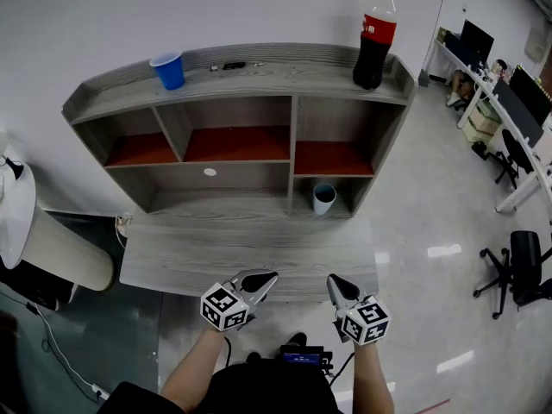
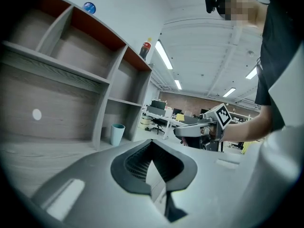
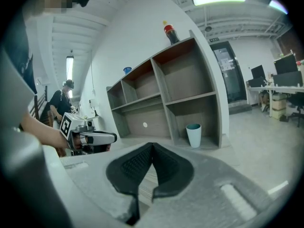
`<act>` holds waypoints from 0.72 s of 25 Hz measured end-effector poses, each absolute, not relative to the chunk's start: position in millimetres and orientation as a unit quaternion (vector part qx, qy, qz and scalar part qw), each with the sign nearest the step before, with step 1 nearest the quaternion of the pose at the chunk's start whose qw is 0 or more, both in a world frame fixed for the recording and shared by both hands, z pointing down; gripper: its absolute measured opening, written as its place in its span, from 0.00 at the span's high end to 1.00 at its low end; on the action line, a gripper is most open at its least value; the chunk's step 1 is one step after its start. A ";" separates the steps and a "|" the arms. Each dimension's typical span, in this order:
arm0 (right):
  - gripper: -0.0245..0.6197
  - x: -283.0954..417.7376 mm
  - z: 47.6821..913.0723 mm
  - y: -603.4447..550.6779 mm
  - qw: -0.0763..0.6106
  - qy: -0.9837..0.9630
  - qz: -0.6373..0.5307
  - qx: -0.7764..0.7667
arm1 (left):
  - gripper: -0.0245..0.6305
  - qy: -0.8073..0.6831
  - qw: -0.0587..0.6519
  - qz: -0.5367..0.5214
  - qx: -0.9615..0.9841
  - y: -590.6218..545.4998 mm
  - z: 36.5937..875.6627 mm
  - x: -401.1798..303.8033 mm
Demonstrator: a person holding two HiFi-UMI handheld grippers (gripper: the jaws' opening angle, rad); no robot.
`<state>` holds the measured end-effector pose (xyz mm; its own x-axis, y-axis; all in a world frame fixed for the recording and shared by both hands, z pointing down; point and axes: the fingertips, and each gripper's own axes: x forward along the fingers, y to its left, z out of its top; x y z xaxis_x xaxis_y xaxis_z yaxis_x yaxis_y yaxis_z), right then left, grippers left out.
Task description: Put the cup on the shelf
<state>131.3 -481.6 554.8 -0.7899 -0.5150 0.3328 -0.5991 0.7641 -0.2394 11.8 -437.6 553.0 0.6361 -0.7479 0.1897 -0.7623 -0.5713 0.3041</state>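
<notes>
cup, pale with a teal inside, stands upright in the bottom right compartment of the shelf, ahead of the right claw and well apart from it, across the bare desk. from the left claw it lies ahead and off to the right. a blue cup stands on the top board, far ahead and up to the left of the left claw, with a dark bottle at the other end of that board.

both claws hang side by side at the near edge of the desk, each with its jaws pressed together and nothing between them. neither touches anything.

as things lie, no cup is in a claw or out on the desk, and both sit on the shelf. so the placing looks done. if the pale cup is meant for a higher board, the whole job is left: open, reach, grip, lift, set down.
</notes>
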 end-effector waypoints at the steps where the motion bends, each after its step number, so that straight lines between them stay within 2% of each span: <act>1: 0.97 125.8 554.5 -475.4 0.124 -0.931 0.168 0.300 | 0.96 -0.425 0.183 0.018 0.886 -430.7 554.2 6.4; 10: 0.97 100.4 552.3 -424.7 0.125 -0.922 0.164 0.327 | 0.96 -0.421 0.194 -0.007 0.886 -377.0 556.6 -32.5; 18: 0.97 97.9 549.9 -378.9 0.126 -0.916 0.160 0.346 | 0.96 -0.406 0.197 -0.001 0.892 -338.0 562.3 -39.4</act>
<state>97.9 -378.9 549.9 -0.7281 -0.5942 0.3417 -0.6748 0.7090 -0.2050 -39.4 -338.0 562.3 0.6700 -0.7252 0.1585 -0.7247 -0.5927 0.3514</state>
